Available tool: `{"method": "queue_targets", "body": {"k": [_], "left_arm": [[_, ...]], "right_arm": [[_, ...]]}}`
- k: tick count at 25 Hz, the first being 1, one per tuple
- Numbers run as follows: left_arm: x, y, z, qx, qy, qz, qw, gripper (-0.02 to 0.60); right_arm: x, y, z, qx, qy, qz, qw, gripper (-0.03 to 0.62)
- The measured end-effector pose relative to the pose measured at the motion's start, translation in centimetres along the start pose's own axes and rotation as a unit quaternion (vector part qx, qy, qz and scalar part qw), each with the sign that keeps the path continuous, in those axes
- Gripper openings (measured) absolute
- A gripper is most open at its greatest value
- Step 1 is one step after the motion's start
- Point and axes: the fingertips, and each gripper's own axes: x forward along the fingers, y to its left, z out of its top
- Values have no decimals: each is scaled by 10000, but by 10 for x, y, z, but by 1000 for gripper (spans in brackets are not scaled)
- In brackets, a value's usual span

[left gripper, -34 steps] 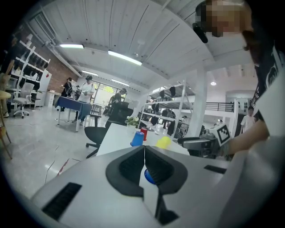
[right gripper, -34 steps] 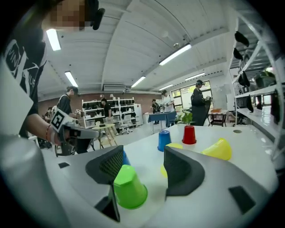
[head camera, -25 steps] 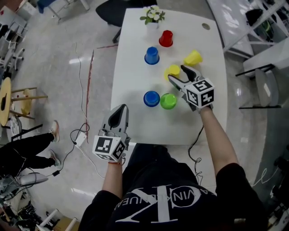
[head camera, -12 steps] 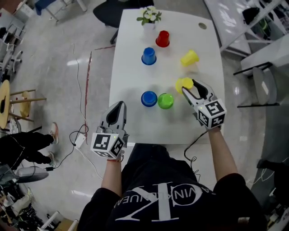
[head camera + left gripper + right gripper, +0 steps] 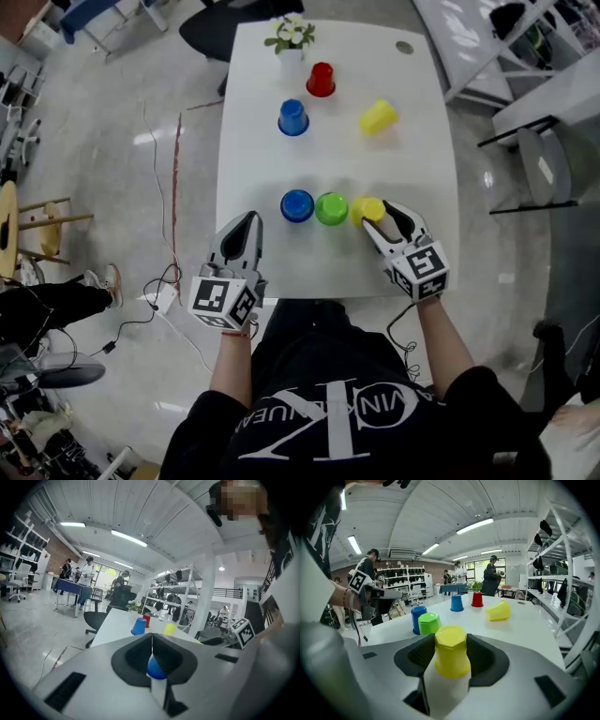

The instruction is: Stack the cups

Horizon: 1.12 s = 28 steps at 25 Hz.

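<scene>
My right gripper [image 5: 378, 223] [image 5: 451, 641] is shut on an upside-down yellow cup [image 5: 367, 210] [image 5: 451, 657]; its jaws have just been closing, with this cup between them. The cup is right beside an upside-down green cup [image 5: 331, 208] [image 5: 430, 623], which stands next to a blue cup [image 5: 297, 205] [image 5: 418, 618]. Farther back are another blue cup [image 5: 292, 117], a red cup [image 5: 320, 80] and a yellow cup [image 5: 377, 116] lying on its side. My left gripper [image 5: 246, 230] [image 5: 152, 641] is shut and empty at the table's near left edge.
The white table [image 5: 412, 169] carries a small flower pot [image 5: 291, 37] at its far edge. A black chair [image 5: 225, 19] stands behind it. Cables [image 5: 159, 281] lie on the floor to the left. A metal rack [image 5: 534, 141] is at the right.
The right gripper closed on the yellow cup in mid-table and has carried it toward me, to beside the green cup. The left gripper has hardly moved.
</scene>
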Motion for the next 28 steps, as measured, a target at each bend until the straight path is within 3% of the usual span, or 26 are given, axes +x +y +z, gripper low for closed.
{"method": "queue_targets", "body": {"k": [11,15,19,22,24,26,28], "left_arm": [[0,3,-4,-49,41,57,10000,6],[0,7,-3,-64,29,91,9999,6],[-2,12,-3,-86,10,136,9999,6],[0,15,-4,-105,11,146,9998,6],[0,16,-5,-116,32,154,9998,6],[0,16,-7,-122,65,152,9998,6],[0,17,-7,-120,93,139,9998,6]], "right_arm": [[8,1,4,-23,-70,150,9999,226],[0,-2,26,446,-628,448,9960,308],[-4,-28,59,434,-1138,419,9917,285],[12,-57,73,-504,-778,156,9956,278],[31,-72,74,-1573,-292,64,9871,279],[53,-87,67,-2826,397,24,9584,288],[73,-108,57,-4058,1168,-52,9065,296]]}}
